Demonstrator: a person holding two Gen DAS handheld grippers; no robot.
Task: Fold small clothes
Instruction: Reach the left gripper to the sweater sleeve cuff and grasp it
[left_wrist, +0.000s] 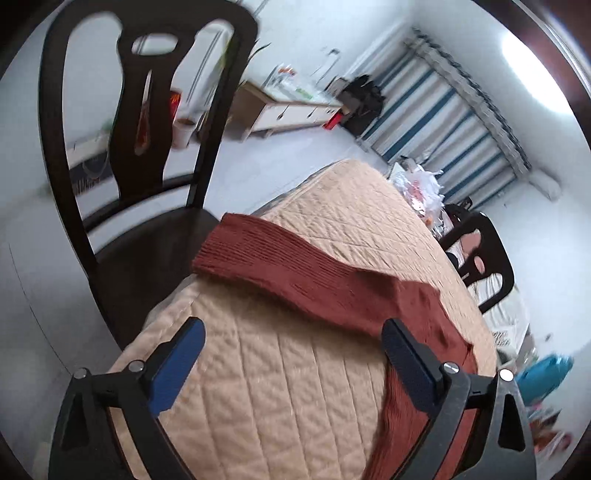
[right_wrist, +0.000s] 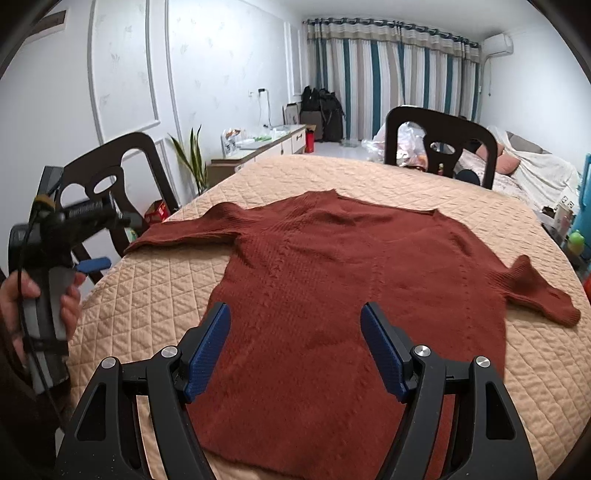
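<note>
Rust-red knit sweater (right_wrist: 332, 280) lies spread flat on the surface (right_wrist: 480, 406), which has a quilted beige cover, neck toward the far chair (right_wrist: 439, 144), both sleeves out to the sides. Sweater's left sleeve (left_wrist: 258, 254) reaches the surface edge by the near chair (left_wrist: 147, 147).

Right gripper (right_wrist: 295, 347): fingers spread wide, hovering over the sweater's hem end, blue pads (right_wrist: 207, 354) apart from the cloth, nothing pinched. Left gripper (left_wrist: 291, 354): fingers spread wide, above the surface just beside the sweater's left sleeve; nothing between them but quilted cover, one finger (left_wrist: 410, 362) overlaps the sweater edge in view, contact unclear. In the right wrist view the left gripper sits off the sweater's left side, a hand (right_wrist: 44, 295) wrapped round its handle.

Room beyond the sweater: striped curtains (right_wrist: 388, 74), low cabinet (right_wrist: 266, 147) along the white wall, potted plant (right_wrist: 192, 158), black bags (right_wrist: 325, 110), air conditioner (right_wrist: 498, 46), covered sofa (right_wrist: 528, 166) on the right.
</note>
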